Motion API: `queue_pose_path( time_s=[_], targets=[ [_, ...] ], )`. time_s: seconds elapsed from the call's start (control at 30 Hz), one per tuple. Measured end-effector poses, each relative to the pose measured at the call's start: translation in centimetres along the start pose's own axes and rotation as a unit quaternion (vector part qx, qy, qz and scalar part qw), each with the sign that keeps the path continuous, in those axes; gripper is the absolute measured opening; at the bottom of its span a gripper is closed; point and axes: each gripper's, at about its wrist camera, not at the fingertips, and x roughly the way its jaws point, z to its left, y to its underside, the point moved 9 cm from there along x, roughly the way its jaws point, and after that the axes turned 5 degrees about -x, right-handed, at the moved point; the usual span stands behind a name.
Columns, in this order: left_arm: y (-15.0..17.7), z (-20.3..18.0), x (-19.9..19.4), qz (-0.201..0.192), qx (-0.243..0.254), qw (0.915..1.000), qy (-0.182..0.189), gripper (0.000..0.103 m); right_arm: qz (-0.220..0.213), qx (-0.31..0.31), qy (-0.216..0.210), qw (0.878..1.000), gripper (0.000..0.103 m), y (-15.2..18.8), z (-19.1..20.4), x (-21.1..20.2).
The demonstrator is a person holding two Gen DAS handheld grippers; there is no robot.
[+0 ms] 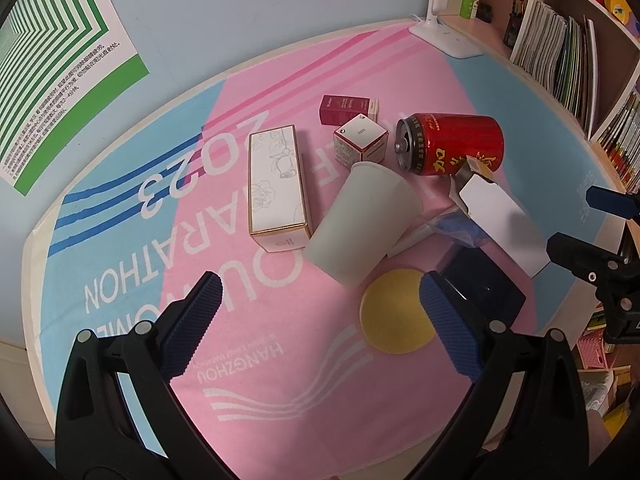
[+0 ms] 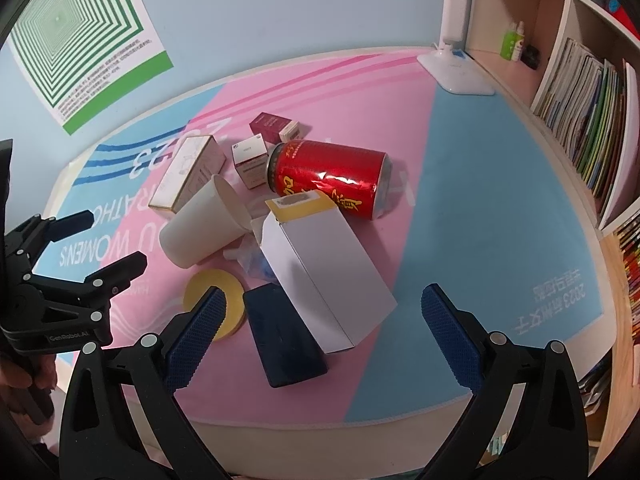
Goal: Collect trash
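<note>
Trash lies heaped mid-mat (image 1: 120, 208), cup (image 1: 360, 220) and can (image 1: 452, 144) tipped over, so both grippers (image 1: 320, 320) (image 2: 320, 320) hang above, fingers apart, holding nothing.

can (image 2: 332, 178): glossy red metal | cup (image 1: 362, 220): matt white paper | mat (image 1: 280, 380): soft cloth

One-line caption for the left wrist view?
Open left gripper hovers above paper cup, red can and boxes on a pink-blue mat.

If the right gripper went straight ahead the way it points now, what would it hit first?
Most likely the white carton, lying open-ended on the mat straight ahead of the open right gripper. The dark flat object lies beside it, nearer the left finger; fisheye depth makes the order uncertain.
</note>
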Motion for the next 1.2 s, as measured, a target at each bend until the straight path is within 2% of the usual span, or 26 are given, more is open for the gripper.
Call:
queue_pose_path(
  time_s=[0.17,0.4,0.73,0.8,0.83,0.9,1.0,1.13,1.2],
  targets=[
    [0.0,0.0,1.3,0.010,0.015,0.9998,-0.001,0.096,0.018,-0.002,-0.002,1.000,0.097,0.5,-0.3,1.5],
    [-0.4,-0.9,3.9,0.024,0.061,0.9978,-0.006,0.096,0.048,-0.013,0.003,0.999,0.097,1.3,-1.1,3.8],
    [-1.3,-1.8,7.1,0.040,0.121,0.9916,-0.021,0.094,0.073,-0.067,0.027,0.995,0.095,1.4,-0.8,6.3],
    [-1.2,-2.0,7.5,0.045,0.129,0.9904,-0.018,0.087,0.077,-0.085,0.037,0.993,0.082,1.5,-0.5,6.7],
    [-1.3,-2.0,7.6,0.041,0.134,0.9899,-0.023,0.085,0.082,-0.092,0.040,0.992,0.068,1.5,-0.3,7.0],
    [-1.5,-2.2,7.5,0.036,0.144,0.9887,-0.023,0.083,0.086,-0.091,0.038,0.991,0.067,1.6,-0.3,7.2],
    [-1.7,-2.3,7.2,0.027,0.150,0.9881,-0.016,0.073,0.081,-0.079,0.038,0.993,0.059,1.1,-0.6,6.8],
    [-1.9,-3.2,6.6,0.021,0.158,0.9871,0.004,0.052,0.065,-0.077,0.049,0.994,0.044,0.4,-1.4,5.7],
    [-1.9,-3.3,6.6,0.023,0.158,0.9872,0.013,0.052,0.059,-0.070,0.052,0.994,0.037,0.1,-1.9,5.1]
  ],
)
